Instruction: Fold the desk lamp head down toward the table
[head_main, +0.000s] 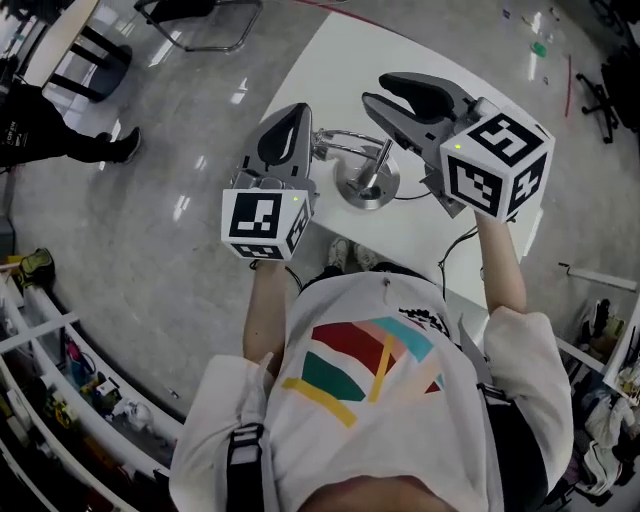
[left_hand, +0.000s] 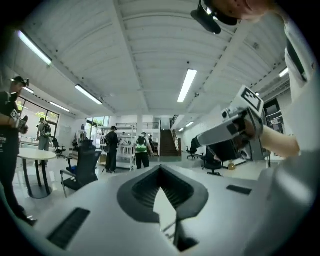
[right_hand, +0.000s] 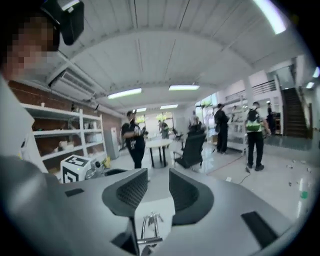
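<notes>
White table (head_main: 330, 60) carries the desk lamp (head_main: 368, 185) below and between both tools. The left gripper (head_main: 297, 110) is closed on nothing, and the right gripper (head_main: 376, 90) is narrowly open and empty.

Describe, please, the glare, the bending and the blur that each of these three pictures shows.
Head view: white streaks of glare lie on the polished floor, and the white table looks nearly washed out. Left gripper view: the wide lens bends the ceiling beams and darkens the corners. Right gripper view: the same bending and dark corners, with a slightly soft background.
</notes>
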